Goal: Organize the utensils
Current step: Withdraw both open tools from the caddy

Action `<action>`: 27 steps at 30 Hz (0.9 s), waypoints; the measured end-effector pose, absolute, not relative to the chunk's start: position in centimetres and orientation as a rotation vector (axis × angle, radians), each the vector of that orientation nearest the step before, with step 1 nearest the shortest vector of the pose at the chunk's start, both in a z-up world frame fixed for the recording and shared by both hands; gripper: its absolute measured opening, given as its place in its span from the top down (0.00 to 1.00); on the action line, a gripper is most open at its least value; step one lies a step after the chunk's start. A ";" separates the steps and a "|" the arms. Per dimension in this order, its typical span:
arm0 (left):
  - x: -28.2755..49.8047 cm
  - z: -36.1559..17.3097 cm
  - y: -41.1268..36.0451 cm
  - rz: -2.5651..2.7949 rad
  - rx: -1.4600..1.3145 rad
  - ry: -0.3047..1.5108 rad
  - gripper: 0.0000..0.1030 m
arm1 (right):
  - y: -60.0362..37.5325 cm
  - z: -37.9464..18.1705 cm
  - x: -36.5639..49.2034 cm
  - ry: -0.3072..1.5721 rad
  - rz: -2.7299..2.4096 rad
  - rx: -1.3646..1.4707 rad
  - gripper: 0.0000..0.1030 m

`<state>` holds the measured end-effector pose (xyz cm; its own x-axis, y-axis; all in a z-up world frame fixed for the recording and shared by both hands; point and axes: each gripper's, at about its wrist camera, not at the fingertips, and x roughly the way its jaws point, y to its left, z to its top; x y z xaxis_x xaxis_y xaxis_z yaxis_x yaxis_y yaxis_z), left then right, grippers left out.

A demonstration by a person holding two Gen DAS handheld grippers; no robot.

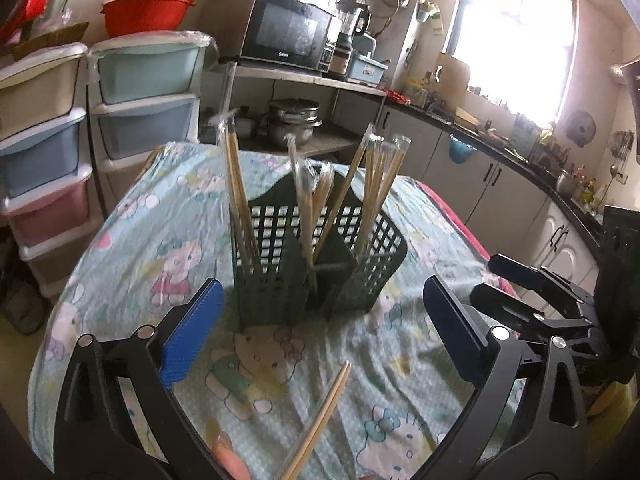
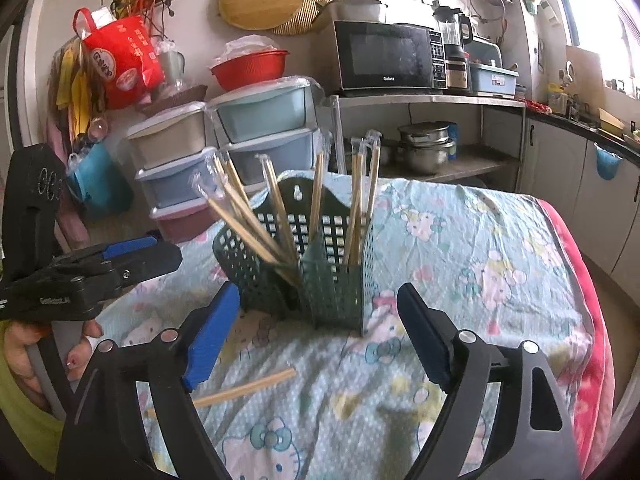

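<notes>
Chopsticks [image 2: 248, 391], one loose pair, lie flat on a cartoon-print cloth [image 2: 460, 240] at six o'clock from a green slotted holder [image 2: 320, 276], long axis running from eight o'clock to two in the right wrist view. Several wrapped pairs [image 1: 240, 184] stand upright in the holder, tips fanning outward. Left gripper [image 1: 324, 328] and right gripper [image 2: 320, 336] both hang wide, nothing between their blue pads. Behind: one microwave [image 2: 384, 58], stacked plastic drawers [image 1: 148, 92], kitchen counters.

left gripper [image 1: 320, 312] jaws wide, empty, before green holder [image 1: 320, 256] of wrapped chopsticks [image 1: 240, 184]
</notes>
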<state>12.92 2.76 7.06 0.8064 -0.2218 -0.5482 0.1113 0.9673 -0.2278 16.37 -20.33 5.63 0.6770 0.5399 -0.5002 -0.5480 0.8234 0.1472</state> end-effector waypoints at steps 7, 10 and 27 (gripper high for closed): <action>11.6 5.2 2.7 -0.168 -0.183 0.622 0.10 | -20.8 4.3 14.9 0.569 0.609 -0.018 0.16; 11.0 4.5 2.8 -0.138 -0.170 0.611 0.10 | -21.1 3.5 14.4 0.568 0.597 -0.011 0.14; 9.4 1.4 2.1 -0.127 -0.151 0.572 0.10 | -22.5 0.0 12.9 0.563 0.498 0.030 0.08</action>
